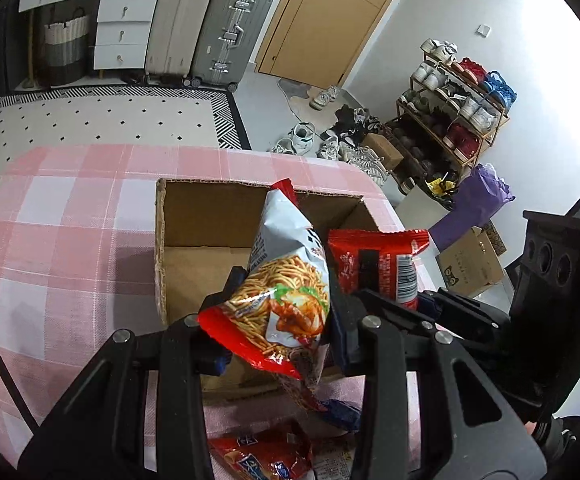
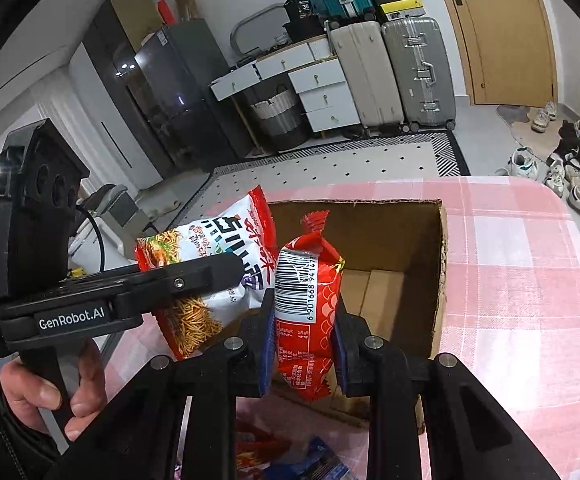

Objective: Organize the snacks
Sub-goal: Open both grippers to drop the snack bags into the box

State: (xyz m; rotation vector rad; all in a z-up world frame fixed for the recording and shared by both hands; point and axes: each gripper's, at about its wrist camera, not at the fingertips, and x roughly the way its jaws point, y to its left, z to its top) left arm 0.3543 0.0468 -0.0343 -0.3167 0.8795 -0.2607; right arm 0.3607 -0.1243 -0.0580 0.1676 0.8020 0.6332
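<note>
Left gripper (image 1: 277, 320): fingers clenched on noodle bag (image 1: 285, 292), held over box (image 1: 193, 216). Right gripper (image 2: 302, 344): fingers clenched on red packet (image 2: 306, 304), also above the box opening, just beside the noodle bag. Box: open, apparently empty, on pink checked counter (image 1: 57, 216). More snacks (image 1: 261, 456) lie on the near counter. Step: loading. Next move likely calls for lowering both, then releasing inside.
</note>
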